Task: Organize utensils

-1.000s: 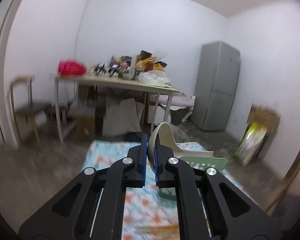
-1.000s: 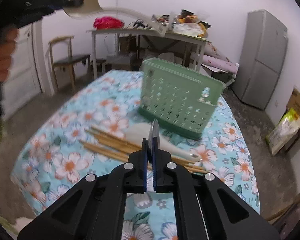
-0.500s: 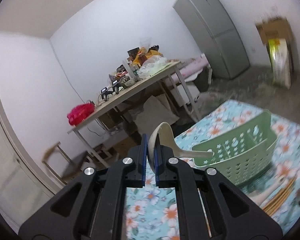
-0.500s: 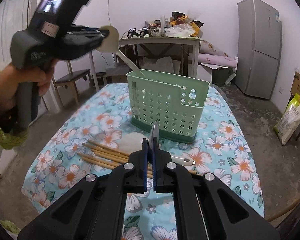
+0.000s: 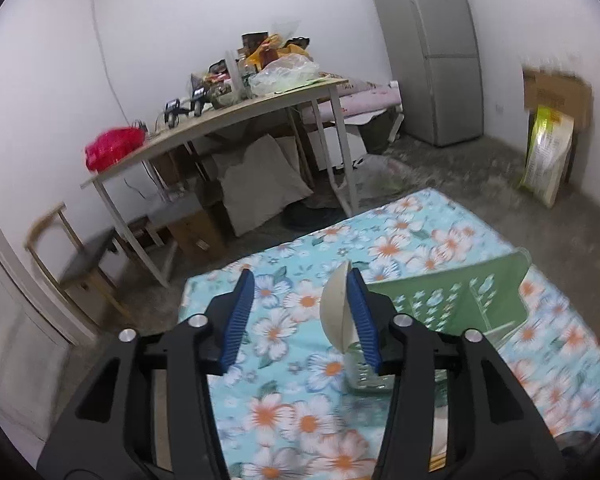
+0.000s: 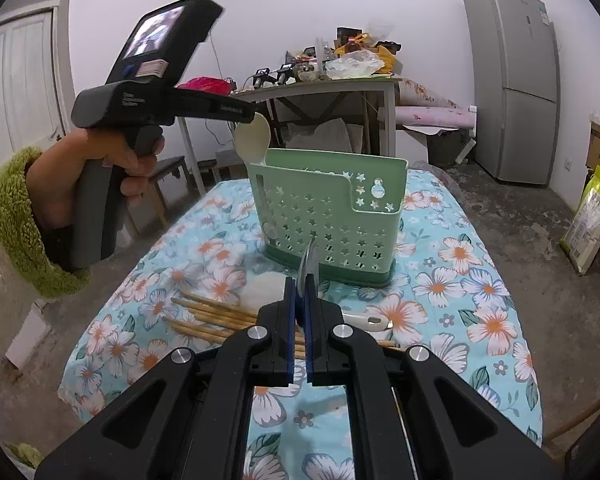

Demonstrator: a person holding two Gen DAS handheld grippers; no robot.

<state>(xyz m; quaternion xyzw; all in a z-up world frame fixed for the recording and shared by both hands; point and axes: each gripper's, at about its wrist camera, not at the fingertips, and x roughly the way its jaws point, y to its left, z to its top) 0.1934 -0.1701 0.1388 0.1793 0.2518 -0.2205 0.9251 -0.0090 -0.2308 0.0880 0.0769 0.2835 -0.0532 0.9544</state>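
Observation:
A green perforated caddy (image 6: 328, 208) (image 5: 460, 304) stands on the flowered tablecloth (image 6: 460, 264). A cream spoon (image 5: 336, 312) (image 6: 252, 140) stands in the caddy's left end, bowl up. My left gripper (image 5: 300, 280) (image 6: 244, 116) is around the bowl with its jaws opening. The bowl leans on the right pad and the left pad is well clear of it. My right gripper (image 6: 300, 284) is shut on a thin metal utensil (image 6: 310, 258), seen edge-on in front of the caddy. Below it lie several wooden chopsticks (image 6: 208, 316) and a white spoon (image 6: 264, 288).
A hand in a green cuff (image 6: 92, 176) holds the left gripper at the left of the right wrist view. Behind the cloth stand a cluttered table (image 5: 236, 116), a grey fridge (image 6: 516, 80), a chair (image 5: 76, 256) and a cardboard box with a bag (image 5: 548, 156).
The left gripper carried the cream spoon over to the caddy, the handle went down into it, and the jaws came apart. The right gripper stays shut on the metal utensil.

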